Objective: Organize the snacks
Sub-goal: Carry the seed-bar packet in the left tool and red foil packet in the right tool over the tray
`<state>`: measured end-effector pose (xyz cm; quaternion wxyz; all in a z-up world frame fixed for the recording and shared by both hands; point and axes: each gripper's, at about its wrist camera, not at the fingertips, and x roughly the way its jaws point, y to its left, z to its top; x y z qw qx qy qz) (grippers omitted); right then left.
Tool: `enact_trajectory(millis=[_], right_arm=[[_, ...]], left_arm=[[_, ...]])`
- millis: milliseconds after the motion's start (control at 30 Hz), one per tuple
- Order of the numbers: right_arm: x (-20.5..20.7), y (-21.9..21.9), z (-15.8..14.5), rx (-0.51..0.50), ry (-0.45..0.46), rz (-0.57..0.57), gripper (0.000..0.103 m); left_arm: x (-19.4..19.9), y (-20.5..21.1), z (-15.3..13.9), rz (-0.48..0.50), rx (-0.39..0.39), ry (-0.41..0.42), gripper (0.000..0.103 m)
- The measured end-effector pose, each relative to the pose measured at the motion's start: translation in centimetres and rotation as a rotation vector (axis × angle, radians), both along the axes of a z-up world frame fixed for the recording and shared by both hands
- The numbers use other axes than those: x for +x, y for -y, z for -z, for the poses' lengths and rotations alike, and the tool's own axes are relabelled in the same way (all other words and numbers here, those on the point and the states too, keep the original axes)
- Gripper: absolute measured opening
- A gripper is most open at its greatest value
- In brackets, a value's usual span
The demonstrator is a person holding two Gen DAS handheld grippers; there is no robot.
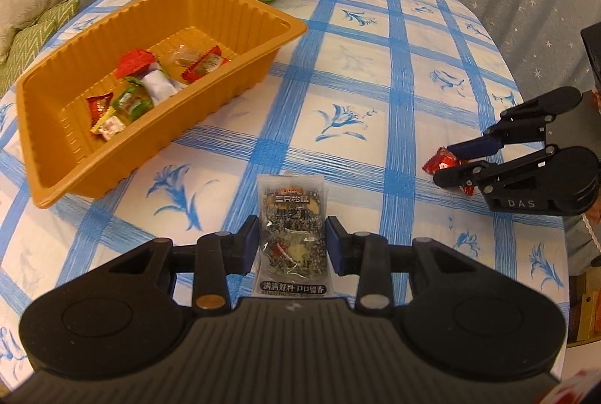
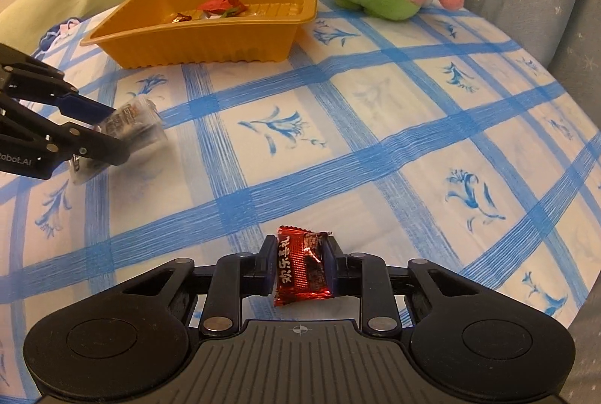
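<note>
Red candy (image 2: 301, 267) upright between right gripper (image 2: 299, 267) fingers, long axis forward.

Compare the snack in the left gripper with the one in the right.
The dark packet is clear plastic over black sesame filling; the red candy is glossy red foil. The packet is longer and flatter; the candy is short and crinkled. Each is pinched between its gripper's fingers, left gripper and right gripper, outside the tray.

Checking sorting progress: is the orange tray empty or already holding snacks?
Holding snacks: several wrapped candies lie inside the orange tray.
</note>
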<state>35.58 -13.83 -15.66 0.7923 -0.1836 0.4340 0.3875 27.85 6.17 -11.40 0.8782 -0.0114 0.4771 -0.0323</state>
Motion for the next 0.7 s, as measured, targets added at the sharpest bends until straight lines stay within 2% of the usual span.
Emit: enact_trajectory(millis=[133, 400, 700], right_arm=[[-0.5, 0.1, -0.9, 0.045, -0.001, 0.036, 0.026], [-1.4, -0.7, -4.7, 0.154, 0.032, 0.069, 0.025], [-1.3, -4.6, -8.4, 0.278, 0.053, 0.075, 0.025]], left_arm=[[-0.7, -0.5, -0.8, -0.010, -0.001, 0.017, 0.034], [-1.8, -2.1, -3.1, -0.030, -0.006, 0.072, 0.034], [-1.6, -6.0, -6.3, -0.089, -0.006, 0.154, 0.034]])
